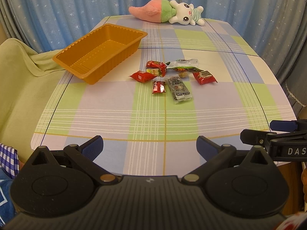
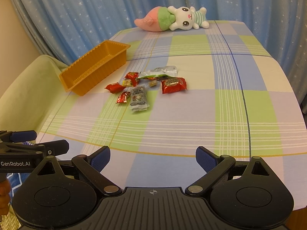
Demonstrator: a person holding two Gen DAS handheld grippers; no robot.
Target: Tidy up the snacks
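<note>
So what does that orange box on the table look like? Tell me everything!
The orange tray is a long rectangular tub of thin, shiny plastic with ribbed walls and a flat flared rim. It sits upright and empty on the checked tablecloth, angled, near the table's left edge. The snack packets lie beside it, not touching.

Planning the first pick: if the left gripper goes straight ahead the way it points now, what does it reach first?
The left gripper, open, faces bare tablecloth. Straight ahead, it probably first meets the small red packet or the grey sachet beside it; depth is unclear.
</note>
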